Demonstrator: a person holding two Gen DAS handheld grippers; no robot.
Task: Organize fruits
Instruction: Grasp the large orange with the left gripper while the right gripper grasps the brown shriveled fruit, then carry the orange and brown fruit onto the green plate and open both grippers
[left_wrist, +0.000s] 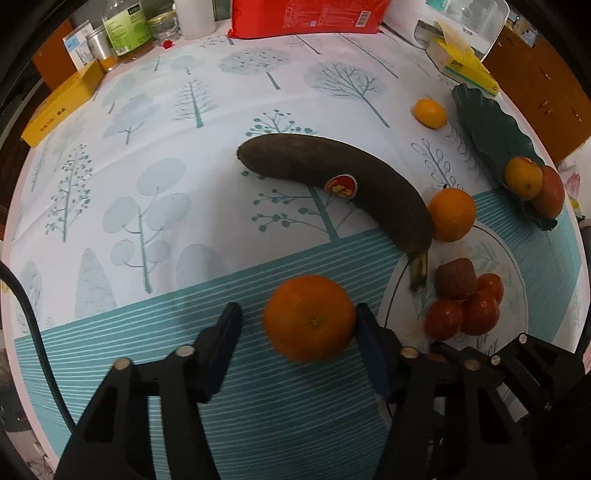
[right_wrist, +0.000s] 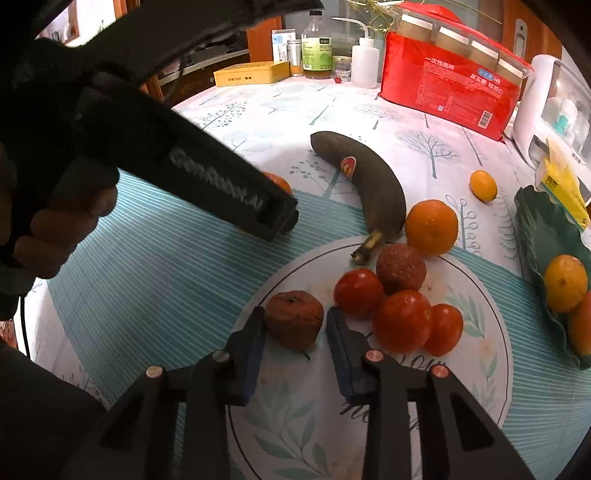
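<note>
At the lower centre of the left wrist view, the left tool (left_wrist: 297, 317) stands spread around a round orange mandarin (left_wrist: 309, 317) on the tree-patterned table (left_wrist: 147, 147); only its right finger touches the fruit. In the right wrist view, the right tool (right_wrist: 295, 325) pinches a wrinkled brown round fruit (right_wrist: 293, 319) at the lower centre, on the white round plate (right_wrist: 491, 332), beside three red tomatoes (right_wrist: 402, 319).
</note>
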